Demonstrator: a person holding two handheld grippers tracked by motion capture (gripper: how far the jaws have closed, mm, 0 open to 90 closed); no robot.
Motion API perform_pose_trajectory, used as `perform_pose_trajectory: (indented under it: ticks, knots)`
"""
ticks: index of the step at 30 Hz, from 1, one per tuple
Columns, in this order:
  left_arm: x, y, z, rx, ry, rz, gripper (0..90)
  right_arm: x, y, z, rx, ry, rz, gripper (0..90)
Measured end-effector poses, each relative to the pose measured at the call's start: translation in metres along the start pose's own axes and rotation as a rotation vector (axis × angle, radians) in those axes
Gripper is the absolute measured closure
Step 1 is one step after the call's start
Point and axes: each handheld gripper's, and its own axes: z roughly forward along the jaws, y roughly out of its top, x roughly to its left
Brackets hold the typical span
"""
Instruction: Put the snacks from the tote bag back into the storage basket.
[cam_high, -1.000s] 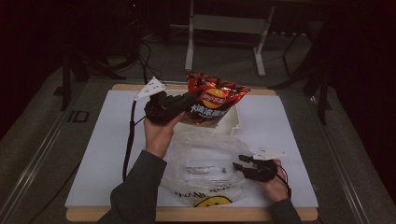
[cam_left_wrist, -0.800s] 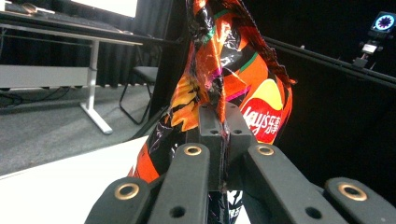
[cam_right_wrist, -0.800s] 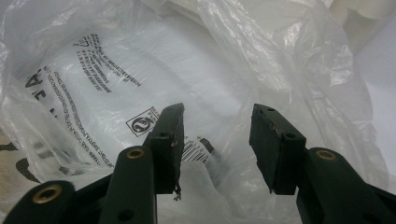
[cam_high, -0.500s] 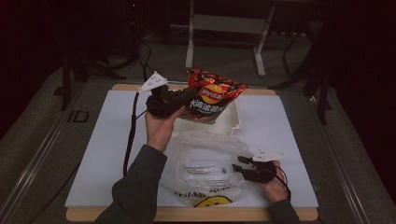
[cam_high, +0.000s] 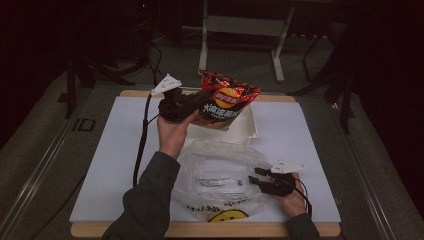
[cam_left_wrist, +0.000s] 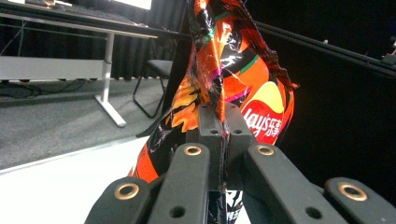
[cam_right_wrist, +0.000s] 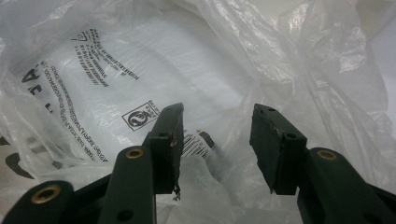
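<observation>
Left gripper (cam_high: 192, 104) jaws are pressed together on the chip bag (cam_high: 226, 100), which is held up above the white box (cam_high: 245, 127) in the upper middle of the high view. "Lay's" is printed on the red and orange bag (cam_left_wrist: 243, 93). Right gripper (cam_high: 260, 176) jaws are spread apart with nothing pinched, at the clear plastic bag (cam_high: 215, 175) in the lower middle, where a yellow smiley face (cam_high: 227, 218) and small black print are seen.
</observation>
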Motion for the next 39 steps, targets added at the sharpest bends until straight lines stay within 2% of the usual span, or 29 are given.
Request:
perform_pose_trajectory:
  ticks: [13, 21, 29, 36, 39]
  knots:
    - [0.008, -0.007, 0.02, 0.04, 0.029, 0.001, 89.3, 0.004, 0.0, 0.002, 0.016, -0.005, -0.032, 53.2]
    - [0.014, -0.011, 0.035, 0.048, 0.037, -0.012, 89.3, 0.005, -0.002, 0.0, -0.009, -0.021, -0.036, 53.9]
    - [0.027, -0.015, 0.046, 0.045, 0.068, -0.044, 89.3, 0.005, -0.002, -0.001, -0.013, -0.025, -0.043, 53.6]
    - [0.034, -0.015, 0.059, 0.055, 0.095, -0.041, 89.2, 0.006, -0.003, -0.002, -0.021, -0.029, -0.045, 53.4]
    - [0.036, -0.014, 0.064, 0.055, 0.126, -0.037, 89.3, 0.007, -0.003, -0.002, -0.021, -0.037, -0.048, 53.4]
